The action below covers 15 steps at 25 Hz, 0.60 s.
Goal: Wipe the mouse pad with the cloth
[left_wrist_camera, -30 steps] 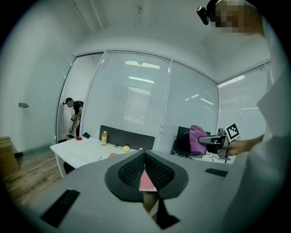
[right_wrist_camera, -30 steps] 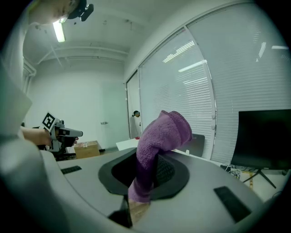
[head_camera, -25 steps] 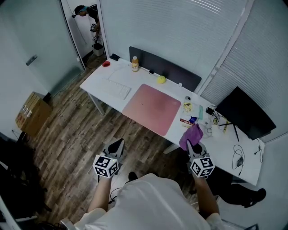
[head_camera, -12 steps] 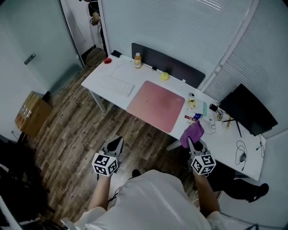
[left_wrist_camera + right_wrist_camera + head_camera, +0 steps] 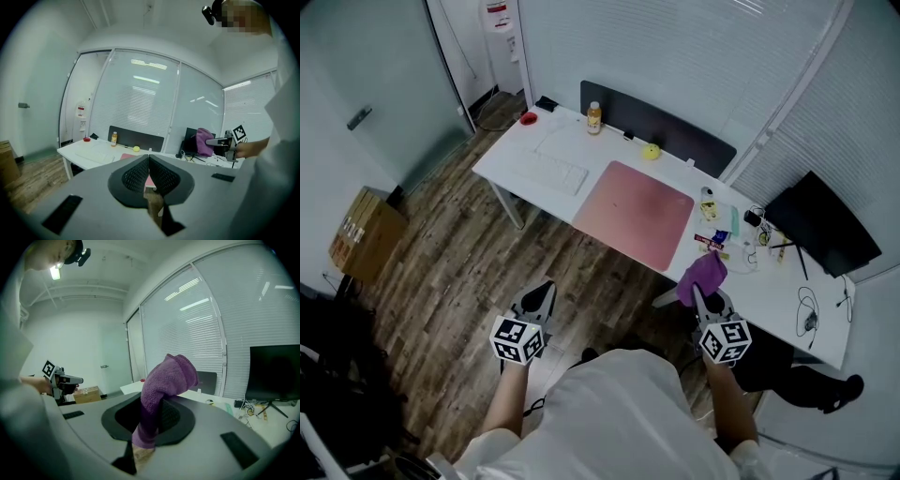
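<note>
White desk (image 5: 511, 169) fills the middle of the room, in front of the window blinds (image 5: 675, 56). On it lies the pink mouse pad (image 5: 633, 214), flat, close to the front edge. A black monitor (image 5: 820, 234) sits at the desk's right end. The purple cloth (image 5: 705, 274) is pinched in the right gripper (image 5: 699, 298), up in the air near the desk's front edge, apart from the pad. The left gripper (image 5: 540, 298) hangs over the wood floor (image 5: 459, 272), its jaws pressed together on nothing. A small bottle (image 5: 594, 117) stands at the back of the desk.
</note>
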Tool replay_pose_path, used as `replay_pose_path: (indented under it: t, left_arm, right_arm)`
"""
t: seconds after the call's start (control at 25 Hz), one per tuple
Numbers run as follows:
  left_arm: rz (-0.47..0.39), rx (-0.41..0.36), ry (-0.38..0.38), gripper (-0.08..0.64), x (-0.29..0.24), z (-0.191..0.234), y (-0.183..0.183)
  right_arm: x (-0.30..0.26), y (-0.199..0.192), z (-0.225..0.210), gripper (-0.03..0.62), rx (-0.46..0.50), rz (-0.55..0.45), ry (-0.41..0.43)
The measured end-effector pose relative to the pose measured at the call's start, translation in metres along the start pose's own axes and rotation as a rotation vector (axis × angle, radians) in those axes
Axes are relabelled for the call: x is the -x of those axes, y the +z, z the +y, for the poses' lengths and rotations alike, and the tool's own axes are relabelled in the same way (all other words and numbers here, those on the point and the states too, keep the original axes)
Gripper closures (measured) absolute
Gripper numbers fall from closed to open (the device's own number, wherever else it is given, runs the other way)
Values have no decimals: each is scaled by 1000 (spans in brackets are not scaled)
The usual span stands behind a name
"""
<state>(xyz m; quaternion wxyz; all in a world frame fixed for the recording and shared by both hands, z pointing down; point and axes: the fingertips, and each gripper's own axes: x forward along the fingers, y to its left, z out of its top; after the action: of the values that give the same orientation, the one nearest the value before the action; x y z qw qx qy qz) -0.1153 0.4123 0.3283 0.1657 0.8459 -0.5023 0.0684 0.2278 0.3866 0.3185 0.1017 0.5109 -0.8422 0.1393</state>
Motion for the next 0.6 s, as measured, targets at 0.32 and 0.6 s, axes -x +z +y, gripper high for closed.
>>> replay_pose_path:
  t: [0.32,0.6]
  left_arm:
    - [5,15,15,541,-2,14,-1]
    - [20,19,29,541,-27,27,1]
  right_arm:
    - [-20,-2,3,523,5,23,10]
    - [-52,-1,-13,523,-8,29,21]
